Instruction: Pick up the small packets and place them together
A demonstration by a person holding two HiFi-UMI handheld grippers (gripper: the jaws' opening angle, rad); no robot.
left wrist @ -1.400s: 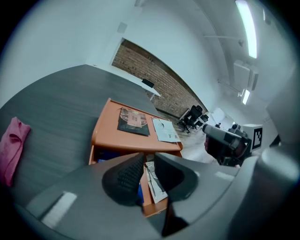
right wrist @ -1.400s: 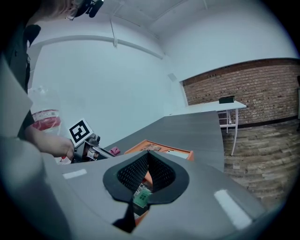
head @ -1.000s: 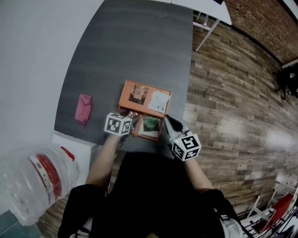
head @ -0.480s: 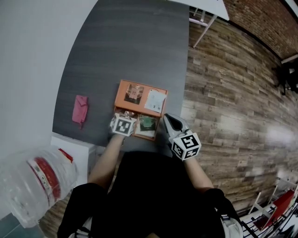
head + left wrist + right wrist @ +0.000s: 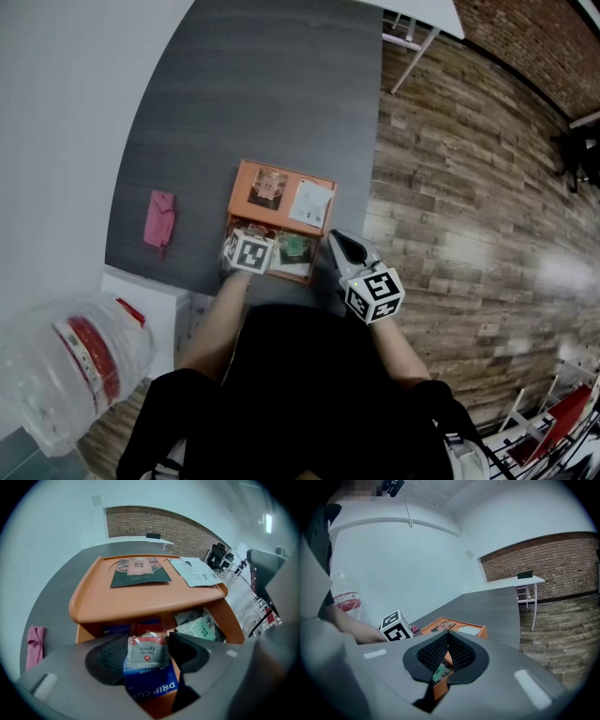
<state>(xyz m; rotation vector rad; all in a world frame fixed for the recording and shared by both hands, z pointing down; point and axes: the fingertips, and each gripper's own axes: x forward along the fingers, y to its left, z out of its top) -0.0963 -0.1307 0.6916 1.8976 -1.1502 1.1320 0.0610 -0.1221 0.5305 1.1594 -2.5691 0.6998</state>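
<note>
Here, over the dark grey counter (image 5: pixel 262 94) beside wood-plank flooring (image 5: pixel 450 187), the left gripper (image 5: pixel 146 644) has just been opening astride a small silver foil packet (image 5: pixel 146 653), the right gripper (image 5: pixel 448 639) pressed together.

The orange tray's upper tier (image 5: pixel 140 606) overhangs the lower packets (image 5: pixel 199 627) (grey table (image 5: pixel 262 94) beyond lies open).

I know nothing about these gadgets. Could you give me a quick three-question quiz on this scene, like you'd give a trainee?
1. True or false: the pink cloth lies inside the orange tray.
2. What lies between the jaws of the left gripper? A) a small packet with a red top B) a spoon C) nothing
3. Fill in: the jaws of the right gripper are ____.

Key:
1. False. It lies on the grey table, apart from the tray.
2. A. The jaws have just been opening and do not clamp the packet.
3. Together, with nothing held.
</note>
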